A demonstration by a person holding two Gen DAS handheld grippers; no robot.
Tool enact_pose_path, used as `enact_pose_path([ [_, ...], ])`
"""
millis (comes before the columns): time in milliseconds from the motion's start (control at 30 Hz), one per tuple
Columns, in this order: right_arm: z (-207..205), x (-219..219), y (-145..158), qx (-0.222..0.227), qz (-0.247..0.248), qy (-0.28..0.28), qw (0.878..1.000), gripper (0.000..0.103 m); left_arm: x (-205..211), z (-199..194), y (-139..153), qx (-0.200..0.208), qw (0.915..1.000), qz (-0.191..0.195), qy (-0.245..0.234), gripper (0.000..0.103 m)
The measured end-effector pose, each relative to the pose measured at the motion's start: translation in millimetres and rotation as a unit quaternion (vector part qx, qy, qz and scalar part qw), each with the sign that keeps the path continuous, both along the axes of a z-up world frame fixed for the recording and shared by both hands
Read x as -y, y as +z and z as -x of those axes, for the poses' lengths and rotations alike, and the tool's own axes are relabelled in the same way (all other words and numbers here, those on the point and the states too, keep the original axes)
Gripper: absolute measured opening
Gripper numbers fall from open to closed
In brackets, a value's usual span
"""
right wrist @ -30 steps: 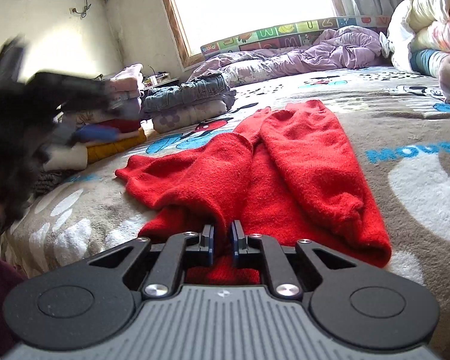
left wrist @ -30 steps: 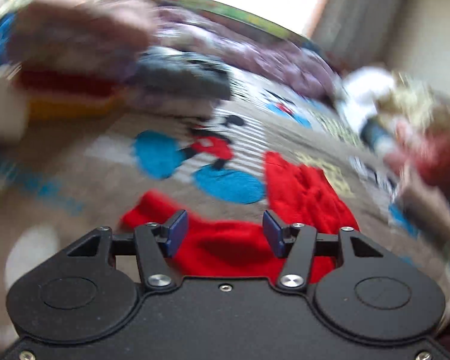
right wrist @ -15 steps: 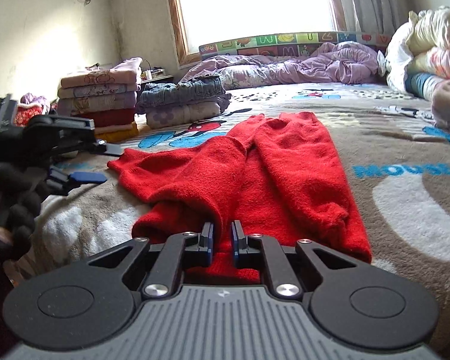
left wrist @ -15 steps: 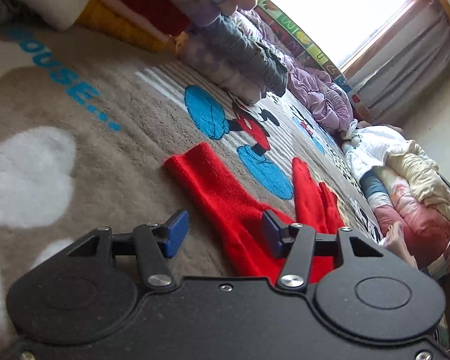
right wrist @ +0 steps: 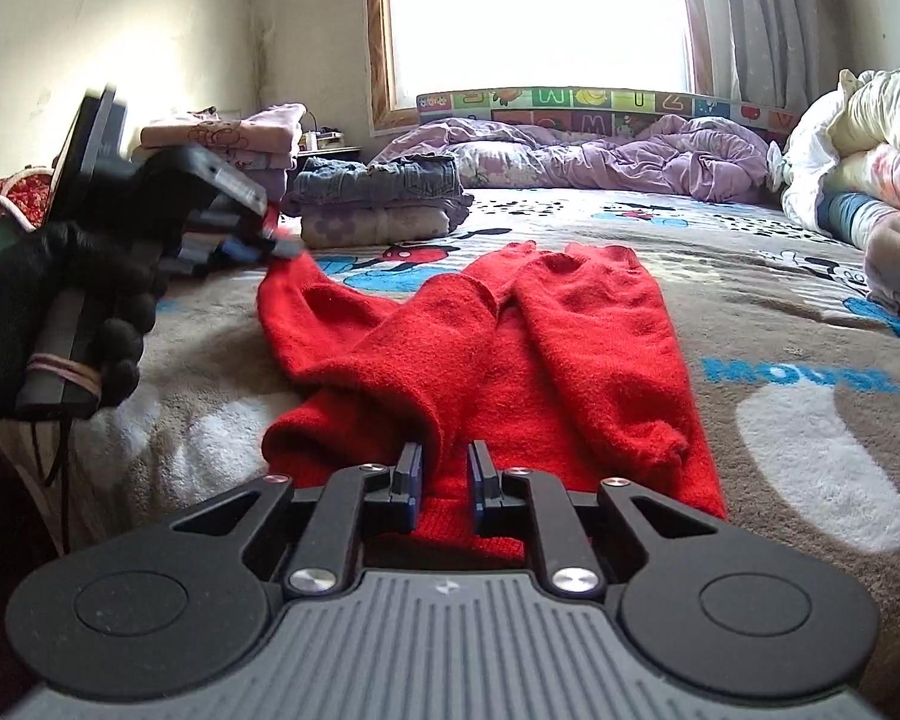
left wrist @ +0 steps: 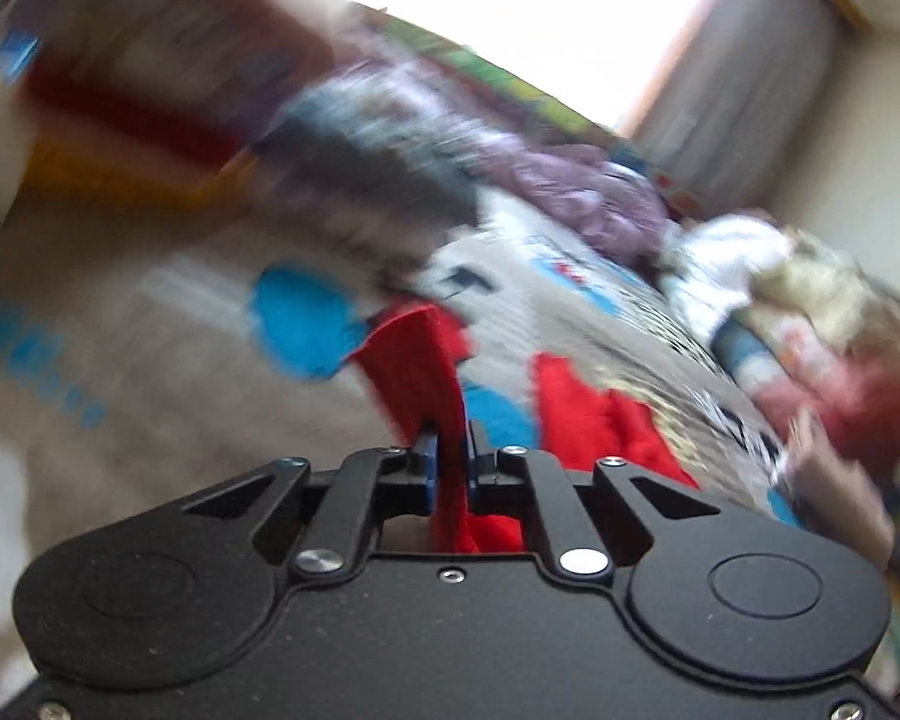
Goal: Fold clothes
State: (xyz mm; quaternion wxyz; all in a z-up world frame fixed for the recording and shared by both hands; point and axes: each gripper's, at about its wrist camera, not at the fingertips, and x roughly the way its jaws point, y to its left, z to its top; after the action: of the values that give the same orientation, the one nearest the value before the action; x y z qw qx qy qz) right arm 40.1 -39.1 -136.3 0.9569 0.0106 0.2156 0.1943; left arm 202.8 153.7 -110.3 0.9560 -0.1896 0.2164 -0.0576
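A: Where does the folding stand?

B: Partly done, I'd judge. Two stacks are finished: a pile of folded pink and lilac tops (right wrist: 228, 138) beyond the red sweater (right wrist: 510, 360), toward the wall, and a lower pile with folded jeans (right wrist: 384, 180) on top just past the sweater's far end. The sweater itself lies spread lengthwise on the cartoon-print blanket (right wrist: 810, 324), still rumpled, no clean fold in it yet.

A: And the grippers?

B: The left gripper (left wrist: 448, 456) has just been closing, and its jaws are now clamped on red knit; in its own blurred view the cloth rises as a ridge straight out from between the jaws. From the right wrist view that gripper (right wrist: 270, 246) sits at the sweater's left corner, with what looks like a sleeve end pulled up off the blanket, a dark-gloved hand (right wrist: 72, 312) carrying it.

A: The right one?

B: The right gripper (right wrist: 444, 471) is at the sweater's near hem. Its jaws stand slightly apart with red knit between them, having just eased open a touch; the blue pads look close against the cloth, but I cannot tell whether they still bite.

A: What's left?

B: Probably bringing that sleeve across the body, the other sleeve likewise, then doubling it and stacking. A heap of unfolded laundry (right wrist: 870, 138) waits beyond the sweater's right side.
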Motion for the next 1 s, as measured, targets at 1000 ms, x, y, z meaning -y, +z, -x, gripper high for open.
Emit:
enact_pose_path([
  [1000,4.8,-20.5,19.8,0.100,0.037,0.001,0.994,0.048,100.3,-75.0,96.8,0.113,0.9684,-0.129,-0.181,0.004],
])
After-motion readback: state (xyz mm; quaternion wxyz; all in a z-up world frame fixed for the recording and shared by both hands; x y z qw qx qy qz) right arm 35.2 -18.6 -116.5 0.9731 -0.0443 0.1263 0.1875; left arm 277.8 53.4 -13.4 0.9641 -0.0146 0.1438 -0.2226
